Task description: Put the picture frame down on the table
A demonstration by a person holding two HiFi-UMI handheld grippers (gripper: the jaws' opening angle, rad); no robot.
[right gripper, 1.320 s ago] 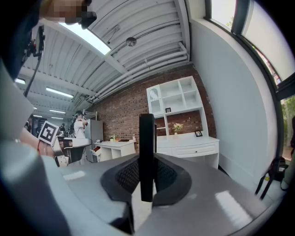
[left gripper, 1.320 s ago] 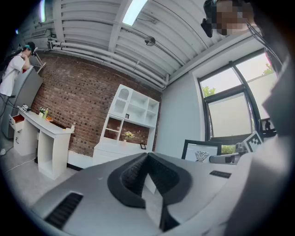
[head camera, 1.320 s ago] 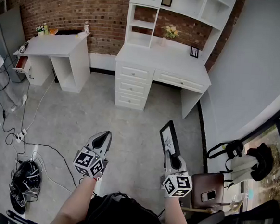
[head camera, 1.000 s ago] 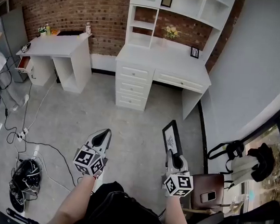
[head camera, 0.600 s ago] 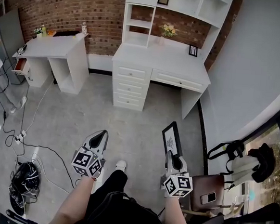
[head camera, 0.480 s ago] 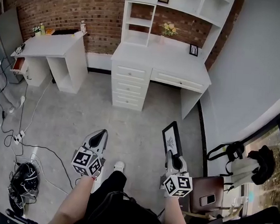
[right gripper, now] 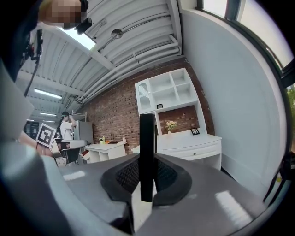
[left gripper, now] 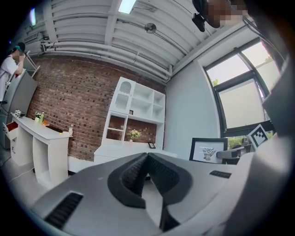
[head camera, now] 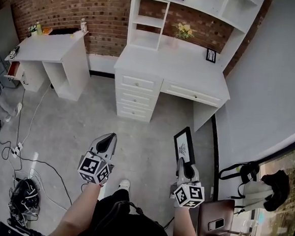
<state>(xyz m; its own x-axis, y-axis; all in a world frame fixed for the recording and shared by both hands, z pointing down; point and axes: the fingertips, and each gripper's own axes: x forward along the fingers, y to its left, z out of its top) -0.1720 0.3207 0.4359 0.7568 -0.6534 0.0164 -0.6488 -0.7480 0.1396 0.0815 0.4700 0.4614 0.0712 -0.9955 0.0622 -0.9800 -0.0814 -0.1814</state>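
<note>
Picture frame (head camera: pixel 184 146) sits edge-on, pinched between the right gripper's (head camera: pixel 183 169) jaws, over the floor at four o'clock in the head view. The left gripper (head camera: pixel 106 147) is closed on nothing. This looks like the carrying step; next it must reach the white desk (head camera: pixel 157 65) at twelve o'clock.

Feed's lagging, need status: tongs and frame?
Right tongs shut on picture frame, upright. Left tongs shut, empty. White desk ahead, nothing seen in the way.

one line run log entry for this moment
right gripper: shut on picture frame, edge-on between jaws | left gripper: shut, empty | white desk: ahead, frame not on it
</note>
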